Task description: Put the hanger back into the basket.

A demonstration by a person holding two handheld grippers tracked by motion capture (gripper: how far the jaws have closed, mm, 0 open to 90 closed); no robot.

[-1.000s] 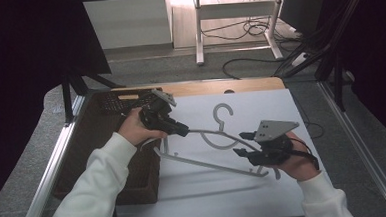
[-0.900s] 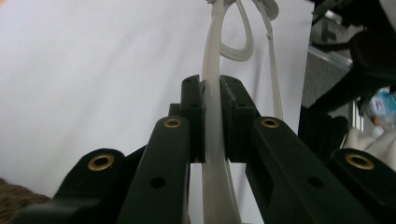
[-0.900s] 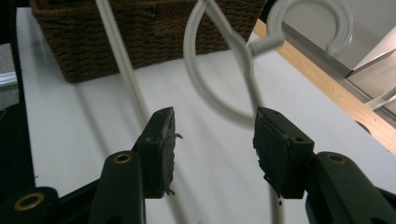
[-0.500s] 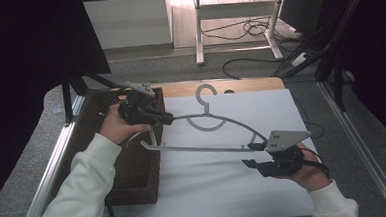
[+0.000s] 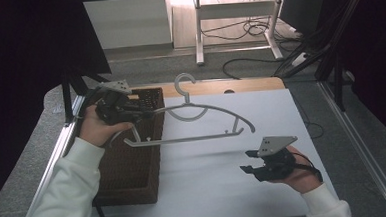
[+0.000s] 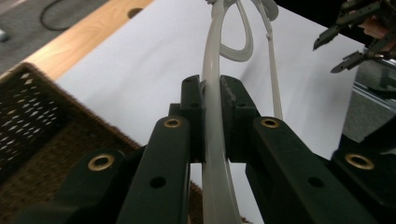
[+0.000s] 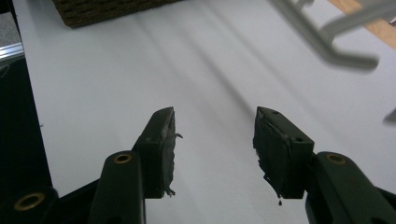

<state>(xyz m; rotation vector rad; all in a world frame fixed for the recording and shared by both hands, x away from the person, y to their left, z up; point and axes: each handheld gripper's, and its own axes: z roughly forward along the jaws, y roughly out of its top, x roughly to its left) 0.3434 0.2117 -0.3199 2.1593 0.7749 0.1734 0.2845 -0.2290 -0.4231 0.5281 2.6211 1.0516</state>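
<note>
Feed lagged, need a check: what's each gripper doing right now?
Left gripper: jaws shut on the hanger, held above the basket.
Right gripper: jaws open, holding nothing.

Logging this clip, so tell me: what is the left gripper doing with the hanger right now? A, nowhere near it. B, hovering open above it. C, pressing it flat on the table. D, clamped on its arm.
D: the left gripper has its jaws shut on the arm of the hanger, carrying it off the table.

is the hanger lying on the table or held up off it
Held up. The left gripper is shut on one end of the hanger, its jaws pinching the pale bar in the left gripper view, and the hanger reaches out over the basket.
</note>
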